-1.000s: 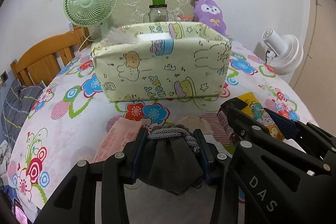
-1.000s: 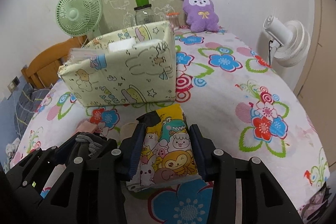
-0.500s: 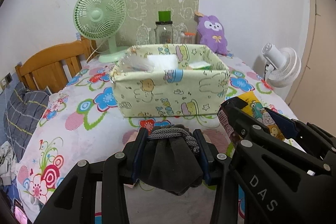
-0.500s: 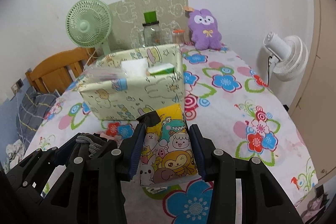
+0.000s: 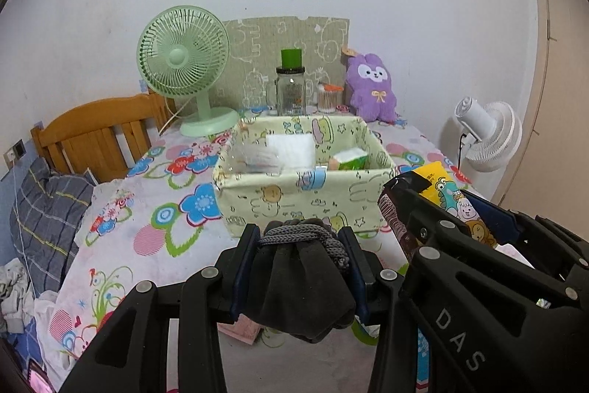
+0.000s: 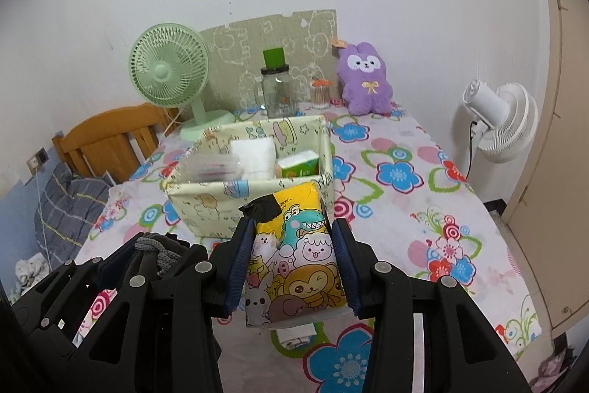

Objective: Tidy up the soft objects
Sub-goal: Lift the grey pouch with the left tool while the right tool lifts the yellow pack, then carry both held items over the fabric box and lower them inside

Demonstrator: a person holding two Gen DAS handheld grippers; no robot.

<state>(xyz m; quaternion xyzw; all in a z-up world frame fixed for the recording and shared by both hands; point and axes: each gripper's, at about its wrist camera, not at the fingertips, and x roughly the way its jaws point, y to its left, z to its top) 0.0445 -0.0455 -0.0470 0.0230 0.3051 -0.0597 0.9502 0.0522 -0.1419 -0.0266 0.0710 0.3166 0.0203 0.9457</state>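
My left gripper (image 5: 300, 245) is shut on a dark grey drawstring pouch (image 5: 300, 286) and holds it above the table, in front of the pale green fabric box (image 5: 294, 197). My right gripper (image 6: 291, 242) is shut on a yellow cartoon tissue pack (image 6: 294, 264), also raised, near the box's (image 6: 206, 205) front right corner. The box holds a white pack (image 5: 291, 150), a clear packet (image 5: 257, 159) and a green tissue pack (image 5: 349, 159). The right gripper with its pack shows in the left wrist view (image 5: 452, 205).
A green fan (image 5: 184, 61), a glass jar (image 5: 291, 91) and a purple plush (image 5: 371, 87) stand at the table's back. A white fan (image 6: 500, 120) stands off the right edge. A wooden chair (image 5: 92, 135) is at left. A pink packet (image 5: 241, 330) lies under the left gripper.
Both grippers have risen and pulled back with their loads; the box now looks lower and farther, and its inside shows.
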